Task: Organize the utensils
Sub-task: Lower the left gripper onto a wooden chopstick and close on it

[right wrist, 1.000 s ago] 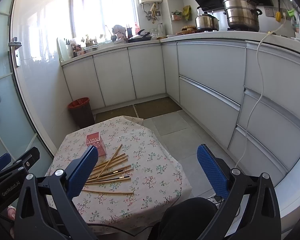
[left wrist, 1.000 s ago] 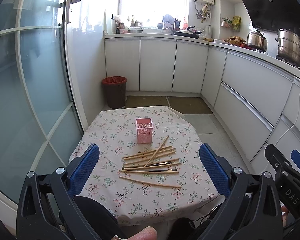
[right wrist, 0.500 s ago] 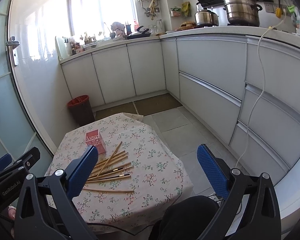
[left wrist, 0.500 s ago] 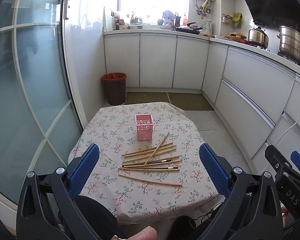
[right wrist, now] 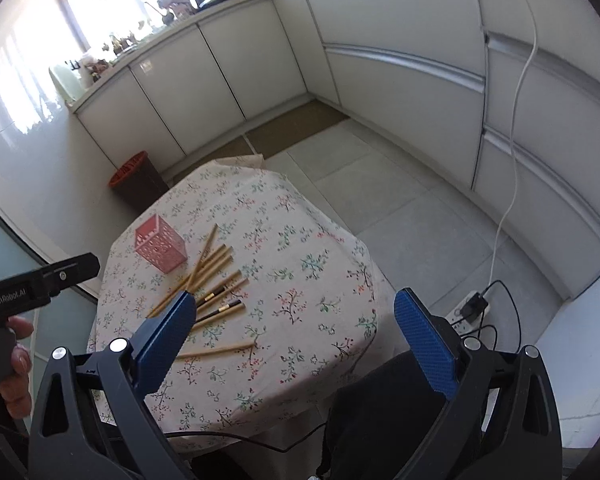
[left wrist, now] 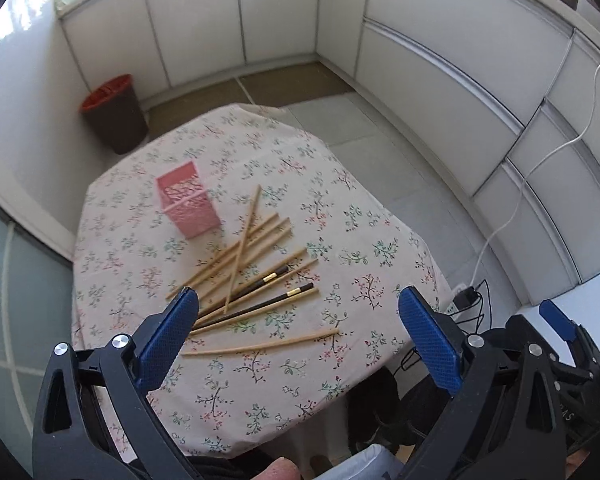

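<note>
Several wooden chopsticks (left wrist: 244, 264) lie in a loose pile on the floral tablecloth (left wrist: 340, 240), two of them dark with gold bands (left wrist: 278, 300). One lone chopstick (left wrist: 260, 347) lies nearest me. A pink perforated holder (left wrist: 188, 205) stands upright just beyond the pile. My left gripper (left wrist: 300, 336) is open and empty, above the table's near edge. My right gripper (right wrist: 296, 332) is open and empty, above the table's near right part. The pile (right wrist: 204, 276), holder (right wrist: 161, 249) and lone chopstick (right wrist: 216, 351) also show in the right wrist view.
A red-rimmed bin (left wrist: 114, 118) stands on the floor beyond the table. White cabinets (left wrist: 440, 80) line the back and right. A white cable (right wrist: 516, 160) runs down to a power strip (right wrist: 474, 306) on the floor right of the table.
Both grippers have tilted downward and moved closer to the table; the chopsticks and holder now appear larger and more from above. Nothing on the table has moved.
</note>
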`<state>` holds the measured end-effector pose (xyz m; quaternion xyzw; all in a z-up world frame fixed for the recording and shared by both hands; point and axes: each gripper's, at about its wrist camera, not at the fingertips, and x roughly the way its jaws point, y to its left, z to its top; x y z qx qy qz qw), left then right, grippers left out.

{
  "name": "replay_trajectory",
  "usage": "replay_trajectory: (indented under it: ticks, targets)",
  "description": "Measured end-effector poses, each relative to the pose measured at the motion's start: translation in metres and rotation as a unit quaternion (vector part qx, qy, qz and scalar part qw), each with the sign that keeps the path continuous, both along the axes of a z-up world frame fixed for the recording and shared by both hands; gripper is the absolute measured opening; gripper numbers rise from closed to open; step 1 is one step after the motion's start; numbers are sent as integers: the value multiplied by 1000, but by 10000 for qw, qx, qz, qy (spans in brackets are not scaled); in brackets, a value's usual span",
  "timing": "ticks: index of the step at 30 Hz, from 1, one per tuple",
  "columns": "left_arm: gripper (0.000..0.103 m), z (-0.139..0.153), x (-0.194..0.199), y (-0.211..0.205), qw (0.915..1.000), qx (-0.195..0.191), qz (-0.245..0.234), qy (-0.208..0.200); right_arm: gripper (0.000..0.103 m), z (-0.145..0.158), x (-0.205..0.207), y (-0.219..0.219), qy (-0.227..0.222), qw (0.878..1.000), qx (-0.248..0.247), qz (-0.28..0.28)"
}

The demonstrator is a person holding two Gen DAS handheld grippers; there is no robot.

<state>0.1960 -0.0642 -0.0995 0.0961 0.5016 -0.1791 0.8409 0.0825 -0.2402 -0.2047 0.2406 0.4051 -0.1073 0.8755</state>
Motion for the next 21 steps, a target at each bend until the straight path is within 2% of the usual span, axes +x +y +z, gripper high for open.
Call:
replay_trajectory:
  ticks: [5, 9, 12, 14, 16, 18, 21]
  targets:
    - [96, -49, 81, -12, 9948, -156, -187, 985, 96, -36, 24, -13, 435, 9989, 161, -54]
    - [96, -90, 147, -17, 9880, -24, 18, 1542, 96, -59, 44, -13, 679, 9974, 243, 45]
    - [95, -115, 186, -28, 9860, 278, 38, 1642, 96, -75, 57, -12, 814, 9960, 346, 150]
    - [86, -131, 206, -35, 9850, 502, 38, 1652, 96, -84, 65, -13, 883, 9951, 387, 197]
    - [67, -151, 223, -40, 9824, 728, 27, 1720, 96, -92, 72, -15, 962, 9942, 431, 197]
    - [62, -172, 238, -44, 9793, 903, 50, 1810, 96, -99, 77, -18, 1034, 9932, 506, 180]
    - [61, -193, 256, -43, 9758, 1124, 164, 1866, 96, -108, 83, -24, 1153, 9914, 604, 112]
